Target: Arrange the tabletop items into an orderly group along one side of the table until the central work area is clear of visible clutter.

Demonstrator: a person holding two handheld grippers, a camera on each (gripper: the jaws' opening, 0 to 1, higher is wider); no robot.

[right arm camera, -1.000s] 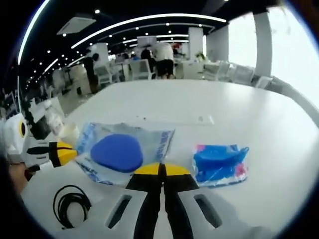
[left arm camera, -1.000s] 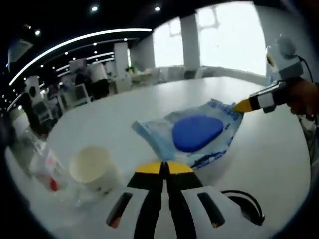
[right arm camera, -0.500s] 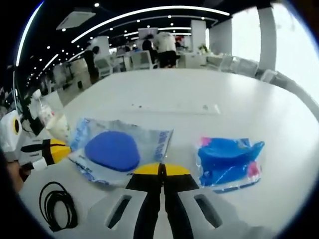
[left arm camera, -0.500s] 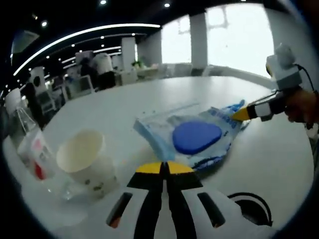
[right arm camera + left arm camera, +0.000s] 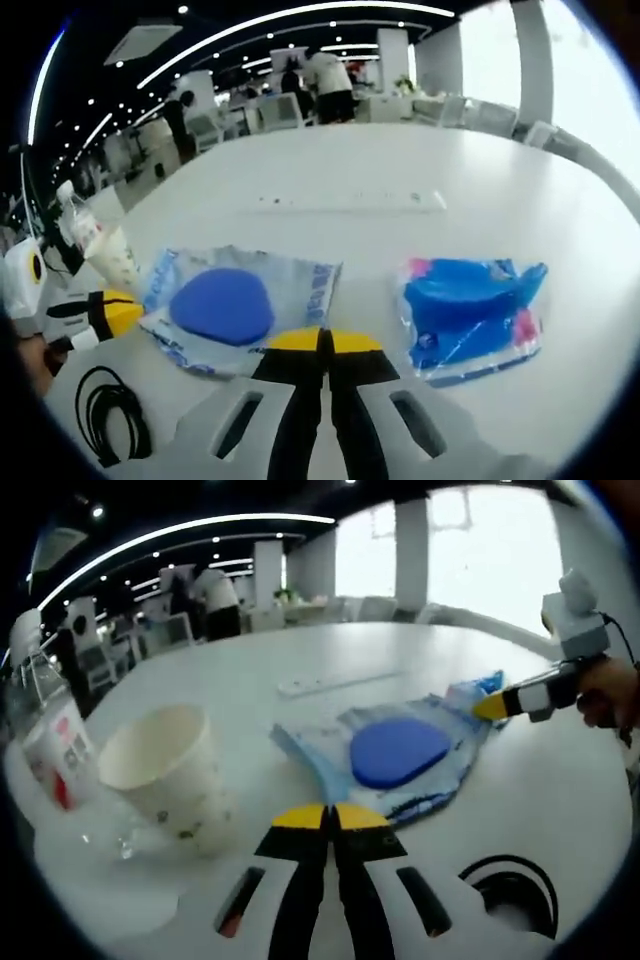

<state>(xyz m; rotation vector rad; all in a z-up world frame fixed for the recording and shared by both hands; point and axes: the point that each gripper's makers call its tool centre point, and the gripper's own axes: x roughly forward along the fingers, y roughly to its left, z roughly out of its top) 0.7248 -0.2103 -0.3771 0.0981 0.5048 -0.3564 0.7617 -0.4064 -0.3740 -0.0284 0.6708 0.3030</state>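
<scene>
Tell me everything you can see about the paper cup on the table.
The paper cup is off-white with small dark printed marks low on its wall. It stands upright on the white table, mouth open, and looks empty inside. In the left gripper view it sits left of the left tool. A clear plastic bottle with a red and white label stands just beside it; whether they touch is unclear. Neither tool touches it.
</scene>
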